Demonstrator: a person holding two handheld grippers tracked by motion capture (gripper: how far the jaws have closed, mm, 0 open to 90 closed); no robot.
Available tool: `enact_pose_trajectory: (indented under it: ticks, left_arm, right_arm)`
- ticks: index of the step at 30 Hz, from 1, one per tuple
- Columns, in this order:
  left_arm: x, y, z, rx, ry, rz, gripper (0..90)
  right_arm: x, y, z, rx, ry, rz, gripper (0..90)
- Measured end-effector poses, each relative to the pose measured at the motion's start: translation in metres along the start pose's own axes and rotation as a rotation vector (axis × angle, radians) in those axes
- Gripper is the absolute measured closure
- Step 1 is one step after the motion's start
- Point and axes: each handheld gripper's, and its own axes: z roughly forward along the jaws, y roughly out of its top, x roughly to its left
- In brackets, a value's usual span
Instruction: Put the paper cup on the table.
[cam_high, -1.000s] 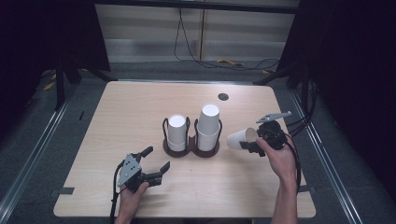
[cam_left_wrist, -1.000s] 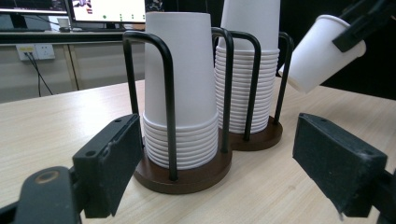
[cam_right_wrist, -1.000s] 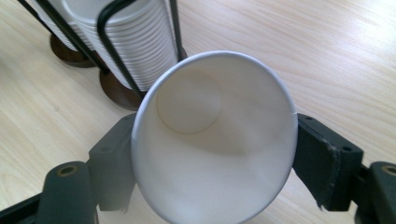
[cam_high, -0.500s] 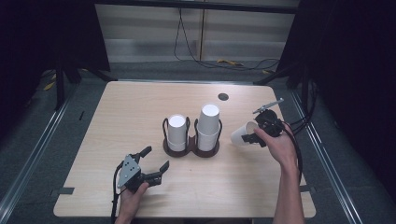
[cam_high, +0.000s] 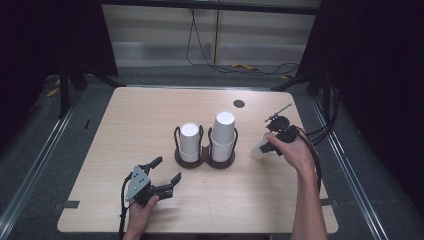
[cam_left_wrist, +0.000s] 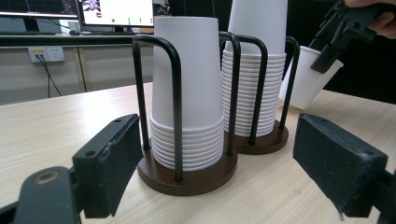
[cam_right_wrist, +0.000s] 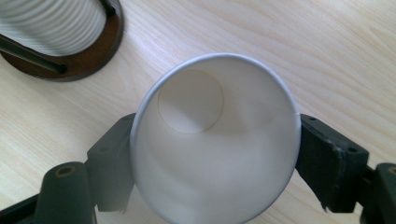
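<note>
Cups sat nested in two stacks in a wire holder (cam_high: 205, 155) at table centre. At its 3 o'clock, the right gripper (cam_high: 270, 147) clamped one loose paper cup (cam_right_wrist: 212, 149) (mouth toward its camera), apparently for separate placing. At 7 o'clock the left gripper (cam_high: 162, 176) waited, jaws wide and empty.

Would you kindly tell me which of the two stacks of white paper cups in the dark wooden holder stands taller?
The right-hand stack of white paper cups, nearer the right tool, stands taller; the left-hand stack ends lower in the dark wooden holder.
</note>
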Motion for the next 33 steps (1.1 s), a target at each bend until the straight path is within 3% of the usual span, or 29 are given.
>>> enact_pose_trajectory:
  ticks: [10,18,25,33]
  left_arm:
    - [0.0,0.0,0.0,0.002,-0.006,0.001,15.5]
    - [0.001,0.0,0.0,0.002,-0.012,0.002,15.5]
    - [0.001,0.0,0.0,0.001,-0.015,0.003,15.6]
    - [0.001,0.0,0.0,0.0,-0.013,-0.001,15.6]
  right_arm:
    - [0.006,0.009,0.009,0.034,-0.036,-0.018,19.6]
    - [0.011,0.018,0.019,-0.008,-0.053,-0.018,17.5]
    - [0.007,0.014,0.025,-0.036,-0.016,0.019,15.4]
    - [0.004,0.0,0.03,-0.087,-0.007,0.073,14.8]
